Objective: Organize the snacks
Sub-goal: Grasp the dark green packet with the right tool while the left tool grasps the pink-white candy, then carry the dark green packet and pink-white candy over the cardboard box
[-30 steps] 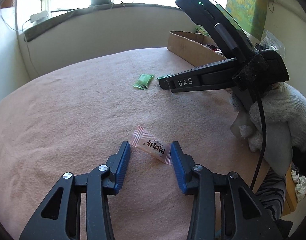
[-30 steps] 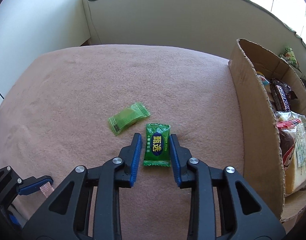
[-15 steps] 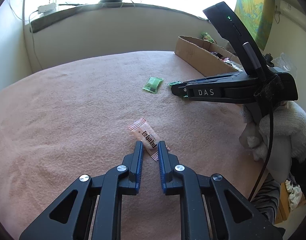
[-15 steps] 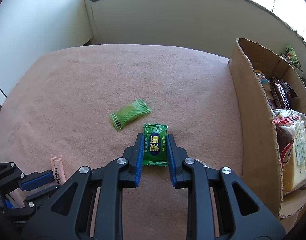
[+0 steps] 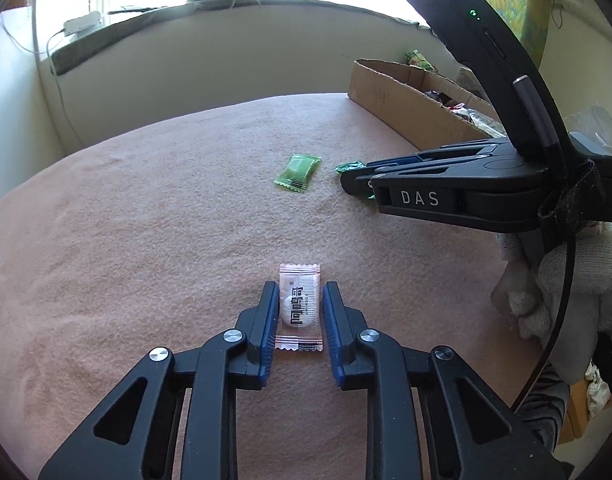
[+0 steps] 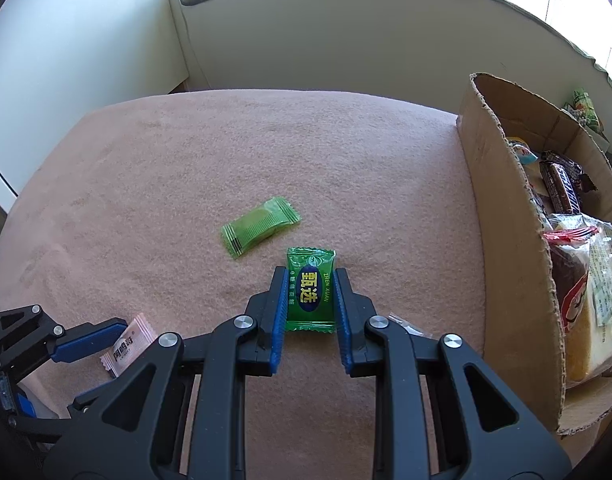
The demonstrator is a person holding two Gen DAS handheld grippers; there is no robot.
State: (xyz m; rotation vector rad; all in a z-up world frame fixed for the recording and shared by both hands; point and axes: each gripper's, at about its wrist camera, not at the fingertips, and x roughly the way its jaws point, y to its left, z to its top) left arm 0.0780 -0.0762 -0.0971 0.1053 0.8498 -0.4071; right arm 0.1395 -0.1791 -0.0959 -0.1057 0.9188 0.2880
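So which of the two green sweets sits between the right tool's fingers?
The dark green candy with yellow characters on a blue oval. The paler, see-through green candy lies loose on the blanket, up and left of it.

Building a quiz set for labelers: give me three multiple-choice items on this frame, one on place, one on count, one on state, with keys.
1. Where is the cardboard box relative to the dark green candy?
A. To its right
B. To its left
C. Under it

2. How many loose candies lie on the pink cloth?
A. One
B. Three
C. Five

3. How do the right gripper's jaws stand?
A. Spread wide, well clear of the candy
B. Closed in on the dark green candy from both sides
C. Shut on nothing

Key:
1. A: the right wrist view shows the box wall along the cloth's right edge.
2. B: the dark green candy, the light green candy and the pink-white candy between the left gripper's jaws.
3. B: both blue pads flank the wrapper, touching its edges.
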